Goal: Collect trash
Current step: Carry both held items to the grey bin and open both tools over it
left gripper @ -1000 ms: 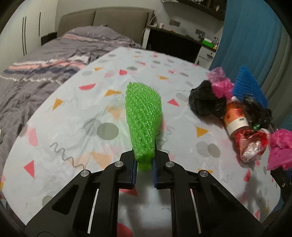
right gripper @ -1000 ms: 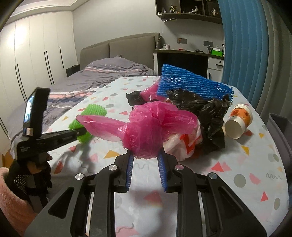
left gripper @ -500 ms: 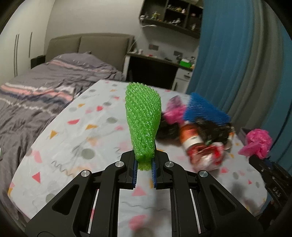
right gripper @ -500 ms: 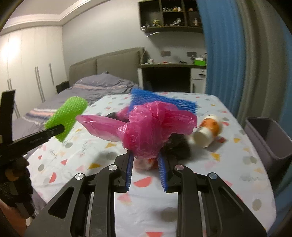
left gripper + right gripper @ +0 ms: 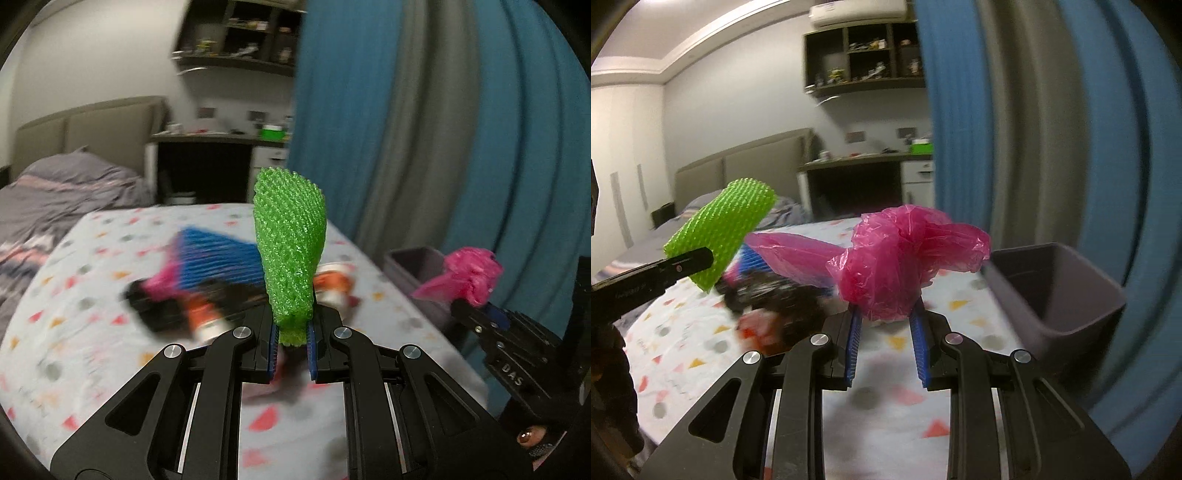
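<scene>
Now both jaws, clamped on green foam net [image 5: 291, 243] and pink bag [image 5: 901, 254], face the newly visible bin [image 5: 1060, 288].

Readable text: only one mark. White capital letters "DAS" stand on the black plastic body of the right gripper [image 5: 495, 321], seen at the right edge of the left wrist view; the word runs on but is cut off. Faint pale lettering on the black finger of the left gripper [image 5: 683, 264], right wrist view: too blurred to read.
</scene>
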`<state>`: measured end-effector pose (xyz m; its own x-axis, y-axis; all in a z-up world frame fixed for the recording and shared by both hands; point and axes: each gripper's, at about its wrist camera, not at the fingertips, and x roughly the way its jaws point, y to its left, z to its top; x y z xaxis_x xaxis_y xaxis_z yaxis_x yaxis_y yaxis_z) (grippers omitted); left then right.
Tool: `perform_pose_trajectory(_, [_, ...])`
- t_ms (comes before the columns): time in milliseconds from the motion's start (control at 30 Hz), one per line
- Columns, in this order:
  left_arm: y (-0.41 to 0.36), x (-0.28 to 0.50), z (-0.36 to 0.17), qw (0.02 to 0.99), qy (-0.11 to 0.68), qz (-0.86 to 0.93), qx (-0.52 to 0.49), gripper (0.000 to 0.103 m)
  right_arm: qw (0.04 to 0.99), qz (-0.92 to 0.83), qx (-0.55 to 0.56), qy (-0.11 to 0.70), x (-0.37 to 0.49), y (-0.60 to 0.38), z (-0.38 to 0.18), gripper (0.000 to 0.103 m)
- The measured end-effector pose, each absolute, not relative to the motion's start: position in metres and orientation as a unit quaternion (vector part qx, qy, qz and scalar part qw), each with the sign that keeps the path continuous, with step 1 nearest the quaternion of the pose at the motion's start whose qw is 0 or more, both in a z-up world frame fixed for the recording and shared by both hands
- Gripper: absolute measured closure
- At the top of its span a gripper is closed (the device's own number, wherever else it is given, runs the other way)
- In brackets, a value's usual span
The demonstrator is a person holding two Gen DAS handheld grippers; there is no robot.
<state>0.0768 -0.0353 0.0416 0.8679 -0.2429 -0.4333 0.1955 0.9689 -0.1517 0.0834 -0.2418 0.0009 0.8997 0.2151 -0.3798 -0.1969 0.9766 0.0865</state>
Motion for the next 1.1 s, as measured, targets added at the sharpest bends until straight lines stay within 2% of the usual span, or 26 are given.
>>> perform_pose_trajectory(500, [-0.203,0.185,0.031,0.935,0.234,-0.266,-0.032,0.091,0.983,-0.040,0.047,0.174,0.146,-0.361,-0.001,0.077])
perform_pose_trajectory(1100, [-0.284,0.272,-0.011,0.901,0.292,-0.320,-0.026,0.091,0.974,-0.082,0.063,0.200,0.195,-0.400,-0.017,0.076])
